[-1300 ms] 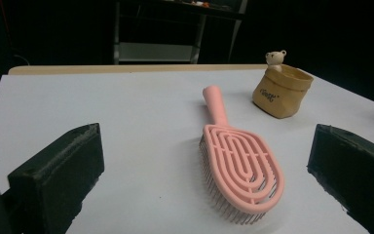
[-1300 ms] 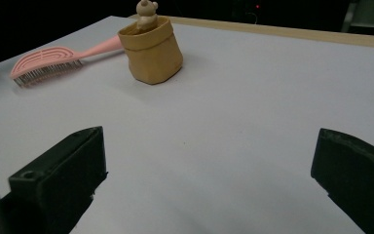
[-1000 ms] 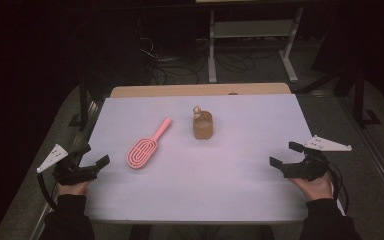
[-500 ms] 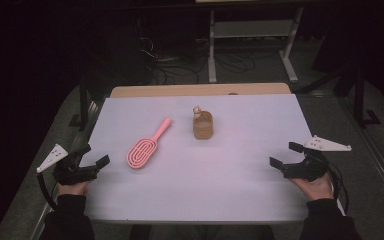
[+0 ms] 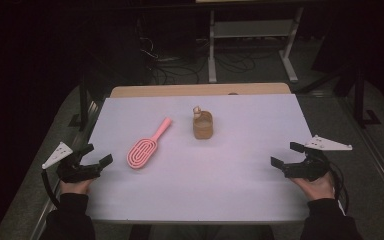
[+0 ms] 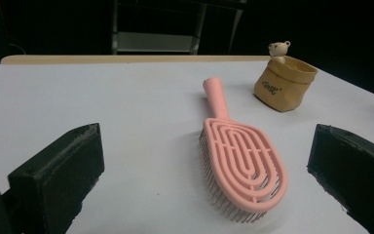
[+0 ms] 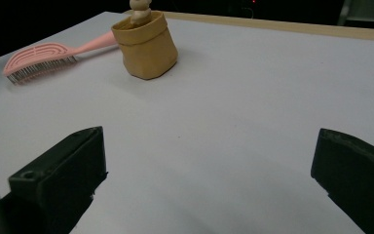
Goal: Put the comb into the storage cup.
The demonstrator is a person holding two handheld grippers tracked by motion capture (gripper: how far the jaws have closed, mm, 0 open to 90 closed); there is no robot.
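Table (image 5: 240,195), white-topped, carries two items well apart from both grippers. Pink hairbrush (image 5: 146,147): lies left of centre, bristles down, handle pointing away; likely light, rigid plastic, best taken across the narrow handle. Tan pouch (image 5: 203,125) with a small bear figure: upright at centre, probably soft-walled. Left gripper (image 5: 96,166), nearest the brush, and right gripper (image 5: 282,155) rest low at the table's near edges, fingers spread and holding nothing.

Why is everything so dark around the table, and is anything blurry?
High view: the white table is lit, the room behind is nearly black. Left gripper view: the pink brush looks sharp, with a soft shadow under its bristles. Right gripper view: the tan pouch and brush look slightly soft; the near jaws are dark.
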